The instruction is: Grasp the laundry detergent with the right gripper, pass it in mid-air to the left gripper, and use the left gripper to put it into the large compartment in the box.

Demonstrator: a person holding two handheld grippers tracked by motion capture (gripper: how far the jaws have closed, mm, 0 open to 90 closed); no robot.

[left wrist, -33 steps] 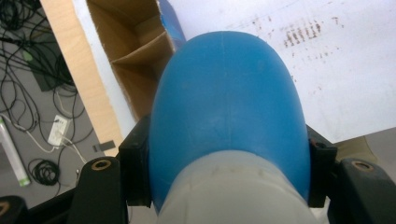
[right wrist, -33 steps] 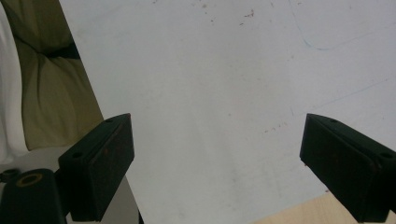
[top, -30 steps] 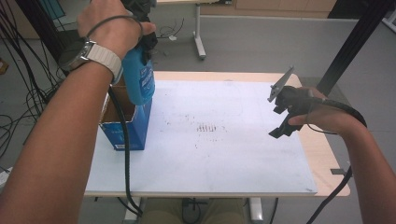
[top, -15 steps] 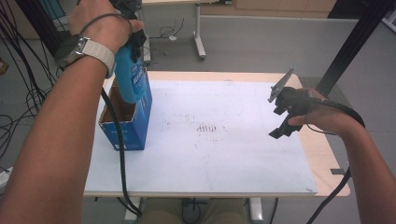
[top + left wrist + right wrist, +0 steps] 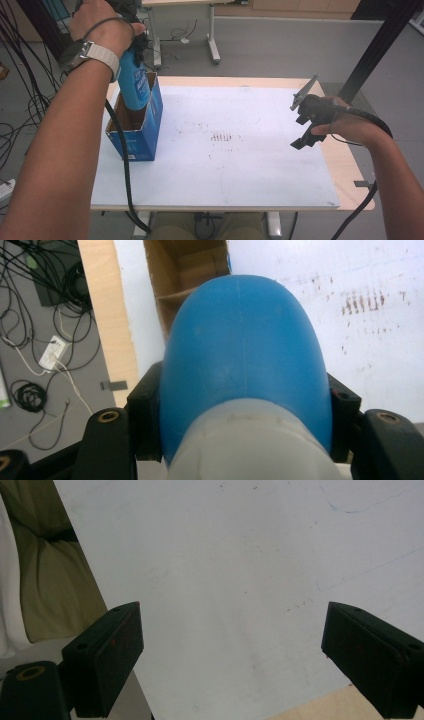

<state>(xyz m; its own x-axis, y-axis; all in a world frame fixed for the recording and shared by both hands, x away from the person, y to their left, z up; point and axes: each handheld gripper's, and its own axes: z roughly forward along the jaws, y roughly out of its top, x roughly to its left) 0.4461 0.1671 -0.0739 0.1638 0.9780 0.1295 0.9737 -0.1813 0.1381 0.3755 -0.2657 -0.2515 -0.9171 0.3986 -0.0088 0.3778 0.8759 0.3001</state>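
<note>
at the far left of the white surface, the left tool is clenched on a smooth blue plastic bottle, hanging bottom-first in the mouth of an open blue cardboard box, likely so it slides in upright. at the right, the right tool hovers released, jaws wide, apparently waiting clear of the work.

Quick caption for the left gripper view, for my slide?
Left claw shut on a blue bottle, poised over the open cardboard box.
</note>
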